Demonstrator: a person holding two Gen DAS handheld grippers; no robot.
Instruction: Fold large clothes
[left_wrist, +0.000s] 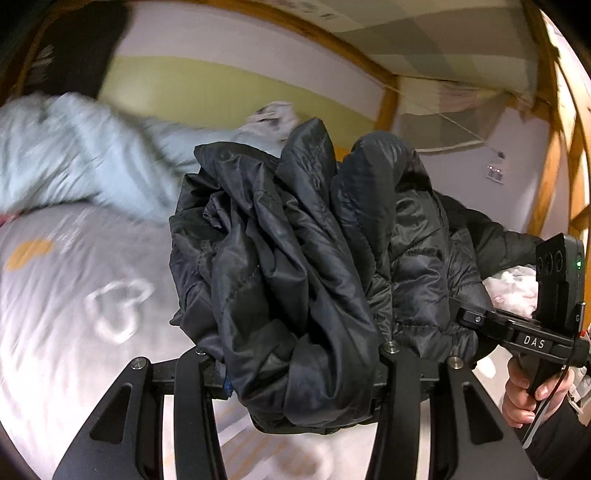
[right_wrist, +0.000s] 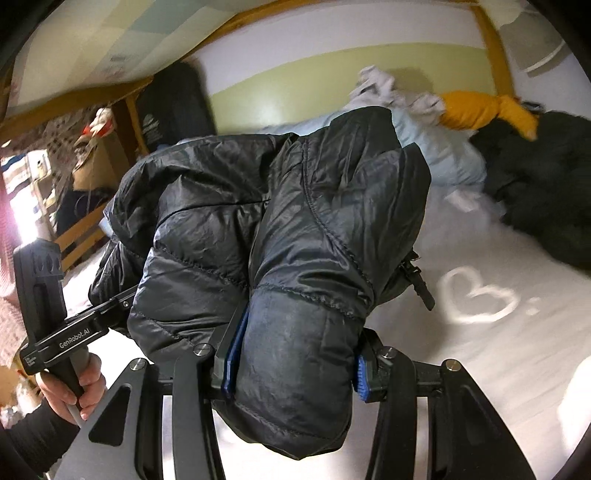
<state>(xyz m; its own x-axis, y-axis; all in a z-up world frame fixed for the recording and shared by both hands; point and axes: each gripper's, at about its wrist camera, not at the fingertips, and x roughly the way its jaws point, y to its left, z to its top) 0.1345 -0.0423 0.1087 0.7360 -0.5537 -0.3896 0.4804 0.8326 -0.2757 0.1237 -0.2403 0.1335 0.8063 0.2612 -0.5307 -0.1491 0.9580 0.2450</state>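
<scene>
A black quilted puffer jacket (left_wrist: 295, 258) hangs bunched above the bed, held at two places. My left gripper (left_wrist: 295, 373) is shut on a thick wad of its fabric, which spills over and hides the pads. In the right wrist view the same jacket (right_wrist: 288, 236) bulges between the blue pads (right_wrist: 232, 354) of my right gripper (right_wrist: 295, 365), shut on a padded fold. A zipper pull (right_wrist: 419, 277) dangles at the jacket's right side. The other gripper shows in each view: the right one (left_wrist: 554, 295) at the right edge, the left one (right_wrist: 44, 295) at the left edge, each in a hand.
Below lies a white sheet (left_wrist: 74, 295) with heart prints. A pale blue duvet (left_wrist: 66, 158) is heaped at the back. A yellow garment (right_wrist: 484, 110) and a dark fluffy one (right_wrist: 543, 192) lie at the far right. Wooden bunk posts (left_wrist: 554, 166) frame the bed.
</scene>
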